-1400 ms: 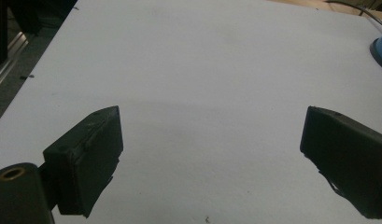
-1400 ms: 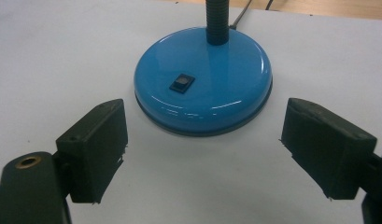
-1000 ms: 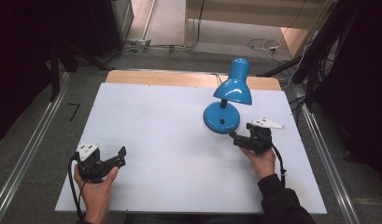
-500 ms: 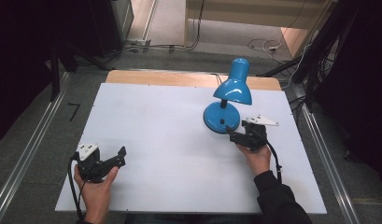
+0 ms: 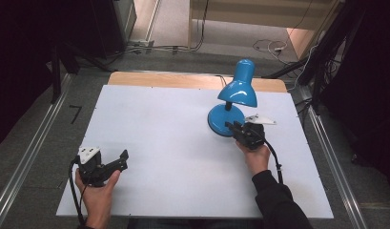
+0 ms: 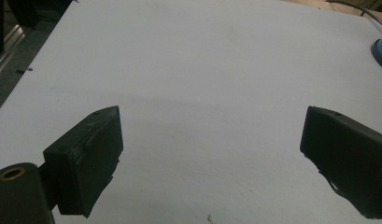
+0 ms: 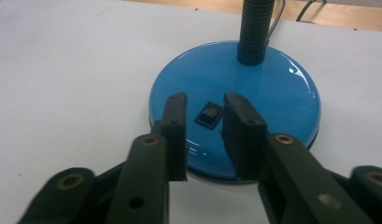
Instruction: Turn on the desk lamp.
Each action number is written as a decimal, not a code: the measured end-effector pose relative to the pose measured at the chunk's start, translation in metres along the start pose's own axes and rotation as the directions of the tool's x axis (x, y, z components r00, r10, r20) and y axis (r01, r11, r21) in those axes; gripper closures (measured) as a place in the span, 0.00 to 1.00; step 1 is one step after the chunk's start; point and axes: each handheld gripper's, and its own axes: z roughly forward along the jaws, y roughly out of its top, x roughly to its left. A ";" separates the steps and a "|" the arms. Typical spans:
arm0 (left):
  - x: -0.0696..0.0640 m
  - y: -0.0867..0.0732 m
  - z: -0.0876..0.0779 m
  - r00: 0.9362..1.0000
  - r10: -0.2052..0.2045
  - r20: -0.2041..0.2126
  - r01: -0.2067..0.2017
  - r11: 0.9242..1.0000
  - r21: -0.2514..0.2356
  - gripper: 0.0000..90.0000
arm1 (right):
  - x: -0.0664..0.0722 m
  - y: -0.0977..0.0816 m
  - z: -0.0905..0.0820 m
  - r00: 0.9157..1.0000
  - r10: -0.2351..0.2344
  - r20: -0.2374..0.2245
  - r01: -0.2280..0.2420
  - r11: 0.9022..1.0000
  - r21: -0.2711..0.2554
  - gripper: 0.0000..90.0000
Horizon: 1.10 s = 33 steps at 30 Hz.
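Bench (image 5: pixel 173 124) bare across left and middle; wide passage there. Lamp (image 5: pixel 233 102) blocks right rear, shade overhanging base. Right tool (image 7: pixel 205 116) over base edge, narrow gap straddling switch (image 7: pixel 209 113). Left tool (image 5: pixel 117 161) unobstructed.

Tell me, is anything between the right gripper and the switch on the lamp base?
Nothing visible. The right gripper hangs over the blue lamp base, its jaws having just narrowed, with the black rocker switch showing bare in the gap between them.

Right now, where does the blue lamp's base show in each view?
High view: lamp base, right of centre, just beyond the right hand-held gripper.
Left gripper view: a blue sliver at the right edge.
Right gripper view: centre.
Shared landmark: the white table top.
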 end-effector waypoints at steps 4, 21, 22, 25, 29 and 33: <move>0.000 0.000 0.000 1.000 -0.002 0.003 0.002 1.000 0.002 0.07 | 0.002 0.003 0.007 1.000 -0.001 0.015 0.001 1.000 -0.004 0.92; 0.002 0.000 0.000 1.000 -0.012 0.007 0.012 1.000 0.001 0.08 | 0.000 0.007 0.030 0.999 -0.005 0.051 0.003 0.999 0.046 0.97; 0.002 0.000 0.000 1.000 -0.012 0.007 0.012 1.000 0.001 0.08 | 0.000 0.006 0.030 0.999 -0.005 0.050 0.003 0.999 0.045 0.97; 0.002 0.000 0.000 1.000 -0.013 0.009 0.013 1.000 0.000 0.08 | 0.000 0.005 0.032 0.999 -0.013 0.050 0.010 0.999 0.053 0.97; 0.002 0.000 0.000 1.000 -0.013 0.010 0.013 1.000 0.001 0.08 | 0.001 0.005 0.032 0.999 -0.012 0.048 0.009 0.999 0.051 0.97; 0.002 0.000 0.000 1.000 -0.013 0.012 0.013 1.000 0.003 0.08 | 0.001 0.005 0.033 0.999 -0.009 0.051 0.007 0.999 0.050 0.97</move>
